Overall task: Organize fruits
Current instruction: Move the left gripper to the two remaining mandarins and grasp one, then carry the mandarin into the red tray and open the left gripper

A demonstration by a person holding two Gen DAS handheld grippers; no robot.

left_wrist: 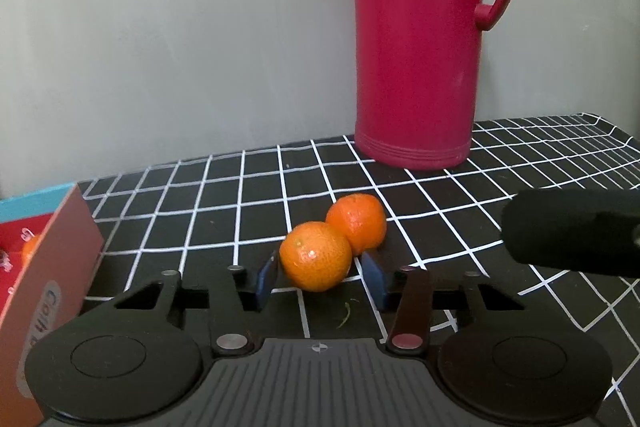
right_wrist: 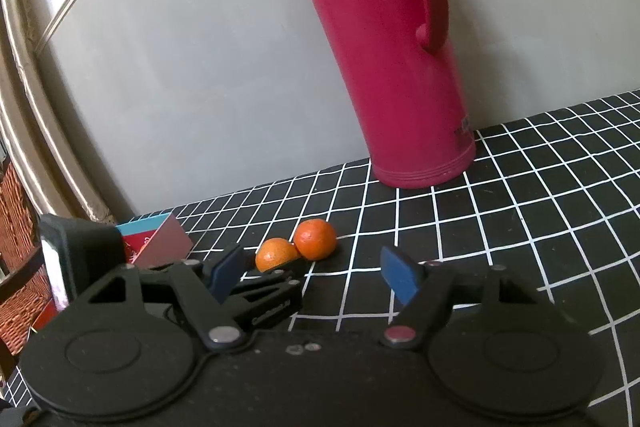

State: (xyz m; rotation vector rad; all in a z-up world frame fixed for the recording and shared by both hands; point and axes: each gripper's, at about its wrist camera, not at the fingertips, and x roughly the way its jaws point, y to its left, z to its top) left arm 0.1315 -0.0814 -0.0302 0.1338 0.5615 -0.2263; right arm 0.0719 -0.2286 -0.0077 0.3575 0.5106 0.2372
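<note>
Now my left gripper [left_wrist: 320, 277] is sitting low at the bottom centre of its frame, its blue fingers [left_wrist: 267, 279] standing apart on either side of the near tangerine [left_wrist: 315, 255]. The pads are lying just beside the fruit's flanks, and I cannot tell whether either one is actually touching the skin. Right behind it, slightly up and to the right, the far tangerine [left_wrist: 358, 223] is resting against the near one, both sitting on the black, white-gridded tabletop [left_wrist: 224, 211].

My right gripper [right_wrist: 316, 273] is hanging with its fingers [right_wrist: 400, 277] spread wide and holding nothing, over bare tabletop in the lower middle of its frame. In that view the two tangerines are lying left of centre, just beyond my left gripper, which is showing as a black linkage at lower left.

Farther out, a tall magenta thermos jug [left_wrist: 420, 39] is standing upright toward the back of the tabletop, in the upper right of the left view, well apart from the fruit. At the left edge, an open box [left_wrist: 56, 247] with a reddish flap is holding another orange fruit [left_wrist: 30, 251], only partly showing.
</note>
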